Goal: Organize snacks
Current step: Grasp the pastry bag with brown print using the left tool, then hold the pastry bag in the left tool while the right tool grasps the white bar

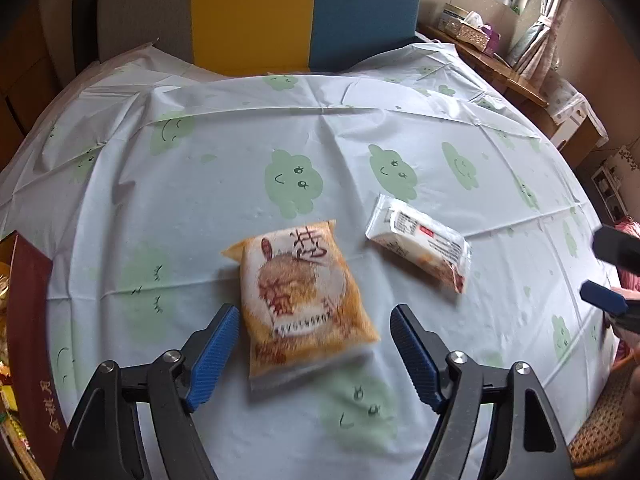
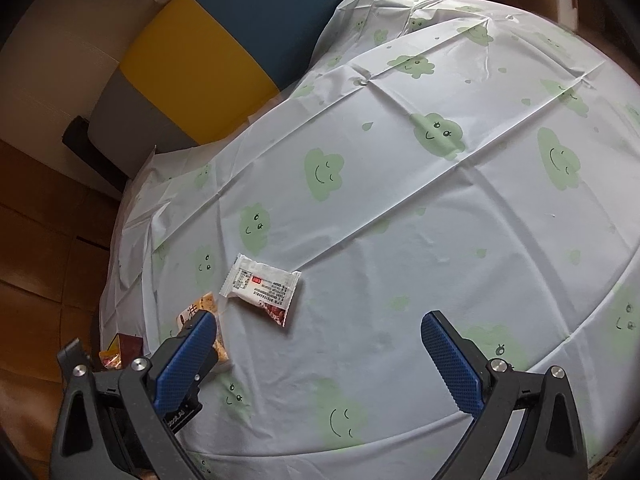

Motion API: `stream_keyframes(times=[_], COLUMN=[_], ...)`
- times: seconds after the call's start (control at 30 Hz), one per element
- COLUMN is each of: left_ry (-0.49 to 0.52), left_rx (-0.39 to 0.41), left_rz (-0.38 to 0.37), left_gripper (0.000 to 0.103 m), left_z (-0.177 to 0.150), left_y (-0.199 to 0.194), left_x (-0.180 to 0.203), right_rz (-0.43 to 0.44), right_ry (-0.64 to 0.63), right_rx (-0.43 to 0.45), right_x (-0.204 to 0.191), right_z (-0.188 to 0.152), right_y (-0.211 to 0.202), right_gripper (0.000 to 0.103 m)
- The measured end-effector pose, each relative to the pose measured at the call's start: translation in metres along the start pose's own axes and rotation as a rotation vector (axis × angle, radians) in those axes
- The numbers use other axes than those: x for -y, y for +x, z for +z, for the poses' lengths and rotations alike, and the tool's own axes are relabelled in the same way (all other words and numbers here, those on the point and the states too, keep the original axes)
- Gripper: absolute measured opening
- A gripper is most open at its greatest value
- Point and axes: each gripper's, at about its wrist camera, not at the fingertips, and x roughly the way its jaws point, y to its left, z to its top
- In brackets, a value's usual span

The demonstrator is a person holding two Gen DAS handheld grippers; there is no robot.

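An orange snack packet point(image 1: 300, 292) with a cartoon print lies flat on the cloud-patterned tablecloth point(image 1: 192, 200). My left gripper point(image 1: 315, 314) is open just above it, one blue pad on each side, neither pressing on the wrapper. To its right lies a white packet point(image 1: 420, 244) with a red label. In the right wrist view the white packet point(image 2: 262, 288) sits ahead and left of my right gripper point(image 2: 320, 320), which is open with nothing between its fingers. The orange packet point(image 2: 204, 306) is half hidden behind the left finger. The right gripper point(image 1: 608, 276) shows at the left view's right edge.
A dark red box point(image 1: 32, 320) holding several snacks stands at the table's left edge, seen also as the red box point(image 2: 124, 348). A grey, yellow and blue seat back point(image 1: 304, 12) rises behind the table. Wooden shelves with a tissue box point(image 1: 474, 32) lie far right.
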Motion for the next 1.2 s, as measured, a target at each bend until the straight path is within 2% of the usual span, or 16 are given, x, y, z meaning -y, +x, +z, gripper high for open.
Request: stream_keyframes(times=[0.17, 0.23, 0.3, 0.37, 0.6, 0.7, 0.83, 0.93, 1.1, 1.2], left_ry=[-0.011, -0.006, -0.004, 0.004, 0.143, 0.19, 0.247, 0.204, 0.215, 0.209], left_rx=[-0.019, 0.007, 0.028, 0.044, 0.062, 0.082, 0.147, 0.18, 0.241, 0.25], left_rz=[0.059, 0.082, 0.117, 0.103, 0.089, 0.091, 0.089, 0.048, 0.049, 0.046], left_gripper=[0.079, 0.077, 0.062, 0.061, 0.061, 0.061, 0.061, 0.062, 0.062, 0.062], left_z=[0.011, 0.013, 0.009, 0.004, -0.039, -0.062, -0.089, -0.096, -0.101, -0.101], left_y=[0.024, 0.026, 0.025, 0.021, -0.003, -0.016, -0.026, -0.026, -0.024, -0.024], left_x=[0.002, 0.003, 0.003, 0.0, 0.007, 0.007, 0.006, -0.003, -0.003, -0.003], right_rz=[0.001, -0.001, -0.003, -0.001, -0.026, -0.042, -0.077, -0.106, -0.133, -0.153], right_ry=[-0.017, -0.02, -0.021, -0.023, -0.06, -0.103, -0.201, -0.276, -0.346, -0.36], right_rx=[-0.014, -0.013, -0.012, -0.01, -0.025, -0.055, -0.096, -0.113, -0.13, -0.124], right_x=[-0.003, -0.004, -0.003, -0.003, -0.008, -0.015, -0.029, -0.04, -0.049, -0.05], right_z=[-0.001, -0.001, -0.001, -0.001, -0.005, -0.009, -0.018, -0.026, -0.035, -0.035], right_y=[0.003, 0.004, 0.003, 0.003, 0.007, 0.013, 0.023, 0.029, 0.034, 0.035], right_gripper=[0.103, 0.103, 0.103, 0.103, 0.103, 0.103, 0.103, 0.103, 0.103, 0.103])
